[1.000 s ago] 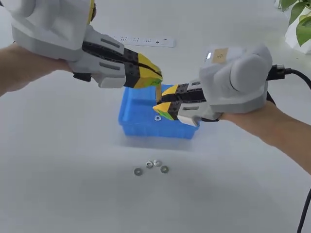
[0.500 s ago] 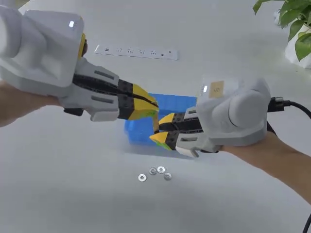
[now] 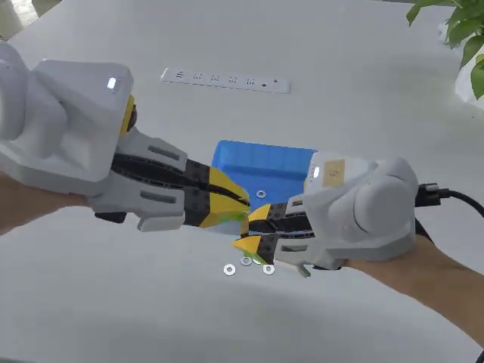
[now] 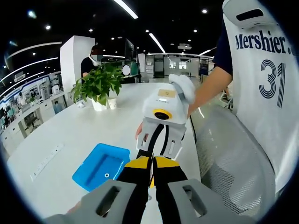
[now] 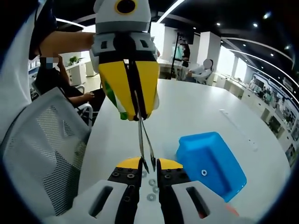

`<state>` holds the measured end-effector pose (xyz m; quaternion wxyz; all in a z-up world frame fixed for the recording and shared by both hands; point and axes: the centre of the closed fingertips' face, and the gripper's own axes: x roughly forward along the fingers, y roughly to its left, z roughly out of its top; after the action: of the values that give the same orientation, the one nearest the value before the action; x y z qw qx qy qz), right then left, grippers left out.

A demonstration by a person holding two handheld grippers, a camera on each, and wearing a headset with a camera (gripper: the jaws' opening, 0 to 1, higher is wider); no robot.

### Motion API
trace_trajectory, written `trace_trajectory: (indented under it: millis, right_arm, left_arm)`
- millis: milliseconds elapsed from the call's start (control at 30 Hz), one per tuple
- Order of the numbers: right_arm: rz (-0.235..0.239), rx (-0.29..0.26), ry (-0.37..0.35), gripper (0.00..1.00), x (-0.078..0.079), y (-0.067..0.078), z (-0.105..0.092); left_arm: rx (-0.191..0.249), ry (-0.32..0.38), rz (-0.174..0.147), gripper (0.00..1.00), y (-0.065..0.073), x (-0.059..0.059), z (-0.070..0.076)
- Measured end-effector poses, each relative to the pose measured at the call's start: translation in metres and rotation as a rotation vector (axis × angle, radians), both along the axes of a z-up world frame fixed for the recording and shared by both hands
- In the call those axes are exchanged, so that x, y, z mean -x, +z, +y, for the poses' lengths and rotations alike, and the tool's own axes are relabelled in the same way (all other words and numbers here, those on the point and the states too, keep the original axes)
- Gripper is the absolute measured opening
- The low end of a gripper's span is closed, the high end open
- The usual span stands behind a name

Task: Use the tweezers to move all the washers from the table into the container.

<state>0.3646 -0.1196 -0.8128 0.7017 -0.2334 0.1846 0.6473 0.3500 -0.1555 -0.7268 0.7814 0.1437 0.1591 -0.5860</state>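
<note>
Yellow-tipped, clenching tweezers (image 5: 142, 135) in left fingers (image 3: 223, 198) above washers (image 3: 229, 269) just nearer than the blue container (image 3: 257, 162); bracketing tweezer tips with right fingers (image 5: 128, 164), squeeze impossible to tell.

Left gripper (image 3: 243, 207) fingers clamped on tweezers (image 5: 142, 135); right gripper (image 3: 252, 228) fingers narrowly apart, facing left's.

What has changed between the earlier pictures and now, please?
Both tools came off the blue container toward the near side. The left tool, shut on the tweezers, and the right tool now hang just above the washers on the table. No pick-up or release is visible. One washer lies in the container as before, and the loose washers lie as they did.
</note>
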Motion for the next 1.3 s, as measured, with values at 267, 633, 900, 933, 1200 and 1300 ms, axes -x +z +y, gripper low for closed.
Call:
trace_trajectory:
  millis: [267,633,900,933,1200,1300]
  right_arm:
    - [0.030,0.011,0.015,0.13,0.012,-0.014,0.005]
    - [0.064,0.020,0.027,0.13,0.014,-0.026,0.012]
    - [0.080,0.035,0.016,0.13,0.010,-0.035,0.010]
    - [0.087,0.037,0.015,0.13,0.010,-0.036,0.010]
    - [0.097,0.046,0.021,0.13,0.013,-0.042,0.011]
    - [0.101,0.046,0.021,0.13,0.012,-0.043,0.012]
  left_arm:
    - [0.010,0.028,0.018,0.05,-0.012,0.008,0.009]
    - [0.019,0.059,0.042,0.05,-0.023,0.004,0.022]
    - [0.023,0.060,0.063,0.05,-0.030,-0.001,0.021]
    - [0.024,0.059,0.068,0.05,-0.031,-0.001,0.021]
    - [0.011,0.059,0.064,0.05,-0.036,0.000,0.021]
    - [0.011,0.061,0.063,0.05,-0.037,0.000,0.022]
